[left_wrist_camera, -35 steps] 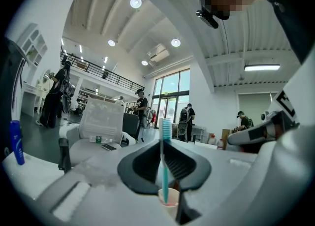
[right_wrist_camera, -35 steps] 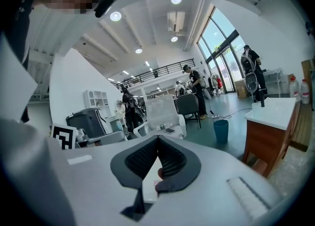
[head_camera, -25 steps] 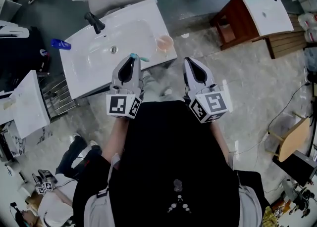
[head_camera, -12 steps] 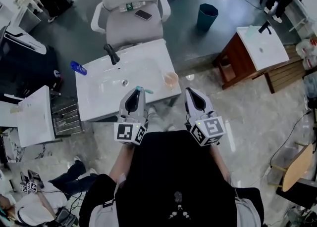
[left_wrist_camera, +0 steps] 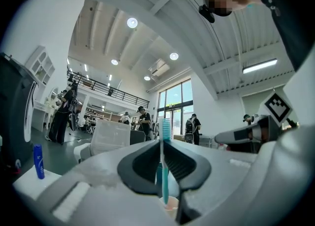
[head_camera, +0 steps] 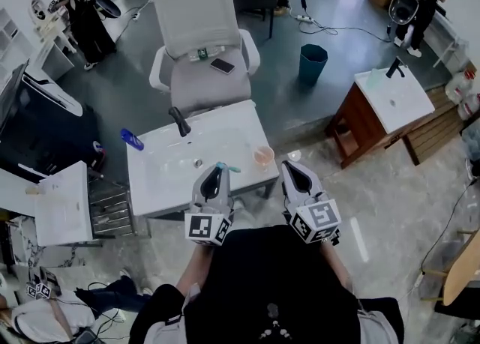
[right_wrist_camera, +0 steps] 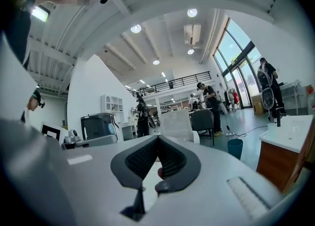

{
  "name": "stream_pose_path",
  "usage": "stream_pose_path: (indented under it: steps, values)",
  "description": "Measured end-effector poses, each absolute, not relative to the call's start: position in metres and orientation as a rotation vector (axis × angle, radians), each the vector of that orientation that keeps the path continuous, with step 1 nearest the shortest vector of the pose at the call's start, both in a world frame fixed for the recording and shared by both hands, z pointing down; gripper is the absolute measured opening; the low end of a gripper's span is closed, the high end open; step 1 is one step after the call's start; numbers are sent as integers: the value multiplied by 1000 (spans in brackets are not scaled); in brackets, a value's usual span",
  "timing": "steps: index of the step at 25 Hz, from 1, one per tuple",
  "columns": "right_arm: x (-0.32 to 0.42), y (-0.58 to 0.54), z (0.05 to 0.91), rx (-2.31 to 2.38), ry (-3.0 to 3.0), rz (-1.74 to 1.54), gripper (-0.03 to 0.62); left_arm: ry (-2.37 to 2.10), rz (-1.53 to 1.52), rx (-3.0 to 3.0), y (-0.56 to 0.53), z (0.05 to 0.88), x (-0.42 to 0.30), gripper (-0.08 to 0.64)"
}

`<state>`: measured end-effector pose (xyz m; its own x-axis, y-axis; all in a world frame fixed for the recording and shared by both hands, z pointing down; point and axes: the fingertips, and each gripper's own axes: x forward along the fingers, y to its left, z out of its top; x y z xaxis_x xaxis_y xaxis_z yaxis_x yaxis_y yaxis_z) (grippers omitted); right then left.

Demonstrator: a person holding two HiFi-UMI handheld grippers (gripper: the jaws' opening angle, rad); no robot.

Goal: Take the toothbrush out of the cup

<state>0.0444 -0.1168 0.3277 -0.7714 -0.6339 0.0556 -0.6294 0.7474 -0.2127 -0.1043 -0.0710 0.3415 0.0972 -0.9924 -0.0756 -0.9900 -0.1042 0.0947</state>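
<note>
Teal toothbrush (left_wrist_camera: 164, 180) first: your left gripper (left_wrist_camera: 162, 144) is clenched on it. In the left gripper view the dark jaws pinch the handle from both sides. The brush stands upright between them, with the bristle head above the jaw tips.

In the head view the same toothbrush (head_camera: 227, 168) pokes out of the left gripper (head_camera: 216, 172) toward the right, over the front part of the white washbasin (head_camera: 161, 177). It is clear of the cup (head_camera: 263, 156), a translucent pinkish one standing alone near the front right corner of the basin top. The cup is close to the brush head but apart from it (in the left gripper view the cup's rim (left_wrist_camera: 169, 206) shows low down, behind the lower end of the handle).

Your right gripper (head_camera: 288, 168) hangs just off the basin's front right corner, near the cup. In the right gripper view, the right gripper (right_wrist_camera: 158, 140) has its jaws pressed together at the tips and grips nothing.

A black tap (head_camera: 179, 121) stands at the back edge of the basin, and a blue bottle (head_camera: 131, 139) lies at its back left corner. Behind the basin is a grey office chair (head_camera: 201, 43) with a phone (head_camera: 222, 66) on the seat. A teal bin (head_camera: 313, 62) stands on the floor to the chair's right.
</note>
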Motion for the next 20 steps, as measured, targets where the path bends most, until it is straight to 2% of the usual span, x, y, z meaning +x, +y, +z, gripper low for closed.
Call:
stream_pose_path:
  steps: [20]
  values:
    - [52, -125, 324, -1022, 2905, -313, 0, -2098, -174, 2358, -81, 331, -87, 26]
